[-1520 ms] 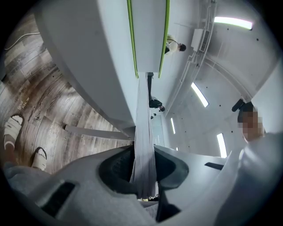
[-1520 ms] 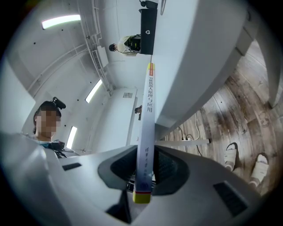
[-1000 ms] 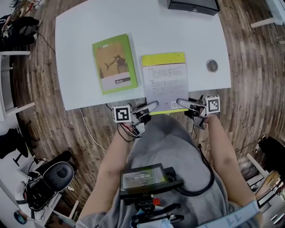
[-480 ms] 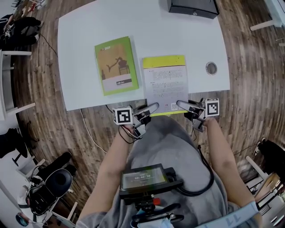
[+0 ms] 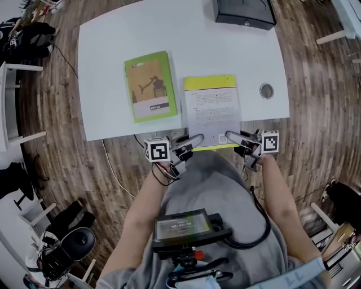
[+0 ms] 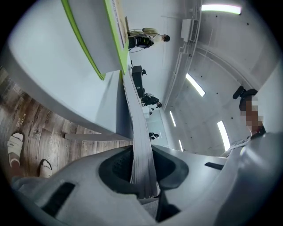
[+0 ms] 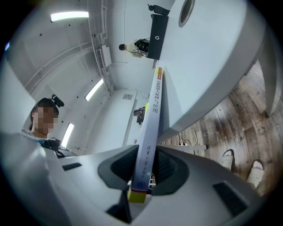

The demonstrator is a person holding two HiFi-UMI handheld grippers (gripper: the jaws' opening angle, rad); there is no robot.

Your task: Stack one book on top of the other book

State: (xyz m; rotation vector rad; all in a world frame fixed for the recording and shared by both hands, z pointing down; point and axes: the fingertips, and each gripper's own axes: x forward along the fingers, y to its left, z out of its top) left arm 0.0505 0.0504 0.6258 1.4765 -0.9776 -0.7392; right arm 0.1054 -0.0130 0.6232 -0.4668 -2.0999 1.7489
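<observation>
We saw the white book [image 5: 212, 107] lying flat on the white table [image 5: 107, 68]. Its long axis ran straight away from us, with the yellow band at the far end and the near short edge jutting out past the table's near rim. We had it by that overhanging end, one near corner in each tool.

The left gripper [image 5: 194, 139] came in from the left, and in its own view its pads were pressed together on the grey page edges [image 6: 140, 145], which ran up between them. The right gripper [image 5: 231, 136] came in from the right. Its pads were clamped on the printed spine [image 7: 148, 132], and the spine's yellow foot showed just below the pads.

The green book [image 5: 150, 86] lay cover up just to the left of the white one. Its long axis was nearly parallel, though the far end leaned a little to our left. A black box [image 5: 244, 12] sat at the table's far edge, and a round port [image 5: 266, 90] lay to the right of the white book. Wooden floor [image 5: 316, 113] surrounded the table.
</observation>
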